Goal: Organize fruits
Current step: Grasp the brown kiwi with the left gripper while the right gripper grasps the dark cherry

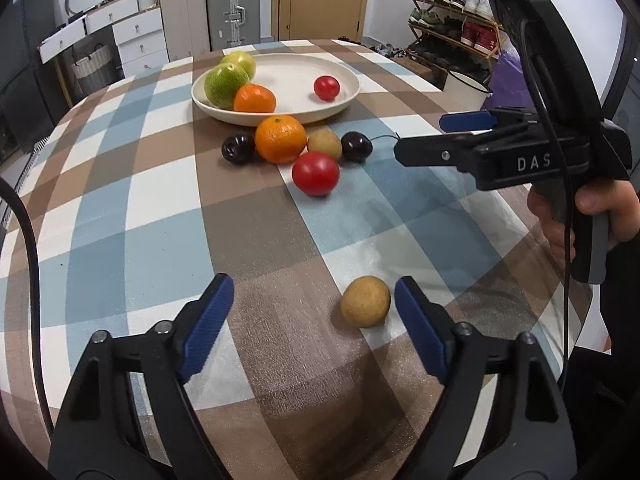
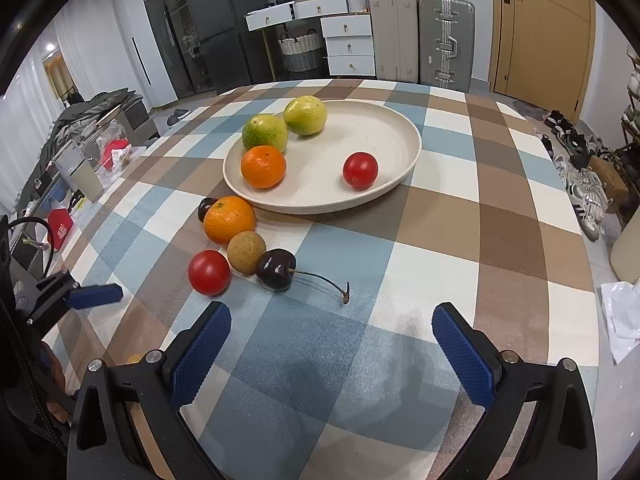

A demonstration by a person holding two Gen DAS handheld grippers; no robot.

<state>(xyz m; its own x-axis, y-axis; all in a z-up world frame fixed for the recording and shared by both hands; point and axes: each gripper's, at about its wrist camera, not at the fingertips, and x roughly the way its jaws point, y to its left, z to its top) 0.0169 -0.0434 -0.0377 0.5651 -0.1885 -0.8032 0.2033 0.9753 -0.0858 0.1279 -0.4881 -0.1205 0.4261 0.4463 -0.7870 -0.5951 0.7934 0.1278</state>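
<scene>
Four fruits lie in the cream plate [image 2: 404, 136] at the far side of the checked desk [image 2: 440, 240]: two green ones [image 2: 265, 133], a small orange [image 2: 263, 167] and a small tomato [image 2: 360, 170]. Just before its rim cluster a larger orange [image 2: 229, 220], a red tomato [image 2: 209, 272], a brown kiwi [image 2: 246, 252] and two dark cherries [image 2: 276, 269]. Left gripper [image 1: 314, 328] hovers with jaws wide and empty, a tan fruit [image 1: 365, 301] lying between them near the right finger; right gripper [image 2: 330, 352] is likewise spread, holding nothing, above bare cloth.
</scene>
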